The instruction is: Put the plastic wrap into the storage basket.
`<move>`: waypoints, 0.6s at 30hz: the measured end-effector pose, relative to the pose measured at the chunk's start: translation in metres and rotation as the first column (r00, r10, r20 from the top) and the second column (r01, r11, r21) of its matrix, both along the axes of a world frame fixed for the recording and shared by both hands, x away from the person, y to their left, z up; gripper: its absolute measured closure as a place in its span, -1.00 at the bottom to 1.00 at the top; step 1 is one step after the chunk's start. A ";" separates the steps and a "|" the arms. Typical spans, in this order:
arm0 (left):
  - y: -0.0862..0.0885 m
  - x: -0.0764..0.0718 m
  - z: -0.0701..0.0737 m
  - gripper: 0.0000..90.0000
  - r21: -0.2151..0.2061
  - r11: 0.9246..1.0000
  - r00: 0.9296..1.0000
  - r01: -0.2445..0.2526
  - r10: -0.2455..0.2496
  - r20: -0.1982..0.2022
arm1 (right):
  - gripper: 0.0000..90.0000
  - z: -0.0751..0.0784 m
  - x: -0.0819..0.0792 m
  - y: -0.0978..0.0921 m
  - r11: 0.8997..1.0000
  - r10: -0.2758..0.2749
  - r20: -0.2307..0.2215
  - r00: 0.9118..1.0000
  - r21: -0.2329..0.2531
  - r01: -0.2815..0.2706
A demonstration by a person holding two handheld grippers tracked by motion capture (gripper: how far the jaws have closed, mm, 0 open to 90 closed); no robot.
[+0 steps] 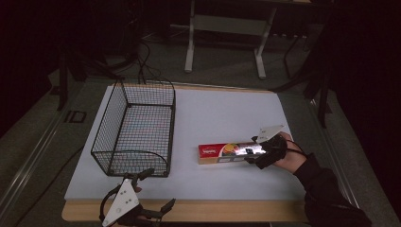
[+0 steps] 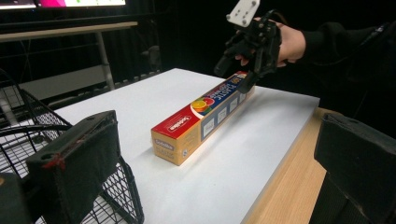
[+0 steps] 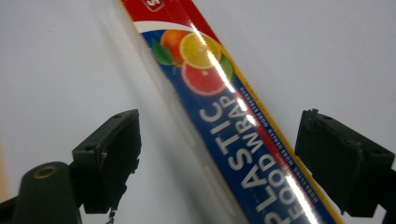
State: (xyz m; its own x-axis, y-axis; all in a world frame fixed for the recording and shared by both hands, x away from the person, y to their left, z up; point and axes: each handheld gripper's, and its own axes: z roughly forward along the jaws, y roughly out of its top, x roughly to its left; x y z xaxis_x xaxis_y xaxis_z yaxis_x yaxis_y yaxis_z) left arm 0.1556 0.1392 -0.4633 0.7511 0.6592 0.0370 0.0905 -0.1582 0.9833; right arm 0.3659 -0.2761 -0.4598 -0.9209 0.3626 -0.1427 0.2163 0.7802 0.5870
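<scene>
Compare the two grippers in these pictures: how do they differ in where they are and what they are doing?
The right gripper hangs over the far end of the plastic wrap box, its fingers open astride it; the left gripper sits at the table's near edge beside the wire basket, with nothing between its fingers. Both are open and black.

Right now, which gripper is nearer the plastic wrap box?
Right. The right gripper straddles the plastic wrap box at one end, fingers open either side. The left gripper sits at the table's near edge by the wire basket.
</scene>
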 end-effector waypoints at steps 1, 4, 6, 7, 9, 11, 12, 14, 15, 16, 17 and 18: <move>0.000 0.000 0.000 -0.98 0.000 1.000 1.000 0.000 0.000 -0.001 | -0.68 -0.001 0.002 0.002 1.000 0.003 -0.010 1.000 -0.008 -0.003; 0.000 0.000 0.000 -0.98 0.004 1.000 1.000 -0.001 0.001 -0.002 | -0.68 -0.004 0.008 0.007 0.999 0.015 -0.020 1.000 -0.034 -0.015; 0.000 0.000 -0.001 -0.98 0.002 1.000 1.000 -0.003 0.003 -0.005 | -0.68 -0.006 0.011 0.010 0.998 0.026 -0.030 0.999 -0.047 -0.028; 0.000 0.001 -0.001 -0.98 0.003 1.000 1.000 -0.004 0.004 -0.005 | -0.68 -0.008 0.013 0.012 0.998 0.032 -0.027 0.999 -0.059 -0.033; 0.000 0.001 -0.001 -0.98 0.004 1.000 1.000 -0.005 0.005 -0.006 | -0.69 -0.011 0.015 0.015 0.996 0.037 -0.030 0.999 -0.075 -0.039; 0.000 0.000 -0.001 -0.98 0.008 1.000 1.000 -0.003 0.003 -0.006 | -0.69 -0.015 0.019 0.017 0.994 0.044 -0.031 0.999 -0.101 -0.047; 0.000 0.000 -0.002 -0.98 0.009 1.000 1.000 -0.003 0.003 -0.009 | -0.70 -0.016 0.021 0.018 0.992 0.049 -0.024 0.998 -0.115 -0.052; 0.000 0.001 -0.002 -0.98 0.008 1.000 1.000 -0.003 0.003 -0.011 | -0.70 -0.019 0.023 0.020 0.985 0.066 0.011 0.998 -0.162 -0.064; 0.000 0.001 -0.002 -0.98 0.009 1.000 1.000 -0.002 0.002 -0.012 | -0.70 -0.020 0.025 0.021 0.983 0.071 0.008 0.997 -0.173 -0.068; 0.000 0.001 -0.002 -0.98 0.009 1.000 1.000 -0.004 0.004 -0.012 | -0.70 -0.021 0.027 0.022 0.981 0.071 0.007 0.997 -0.179 -0.069; 0.000 0.001 -0.002 -0.98 0.010 1.000 1.000 -0.005 0.005 -0.014 | -0.70 -0.022 0.029 0.024 0.979 0.081 -0.006 0.997 -0.189 -0.081; 0.000 0.001 -0.002 -0.98 0.012 1.000 1.000 -0.005 0.005 -0.015 | -0.70 -0.023 0.029 0.025 0.976 0.077 -0.010 0.997 -0.203 -0.078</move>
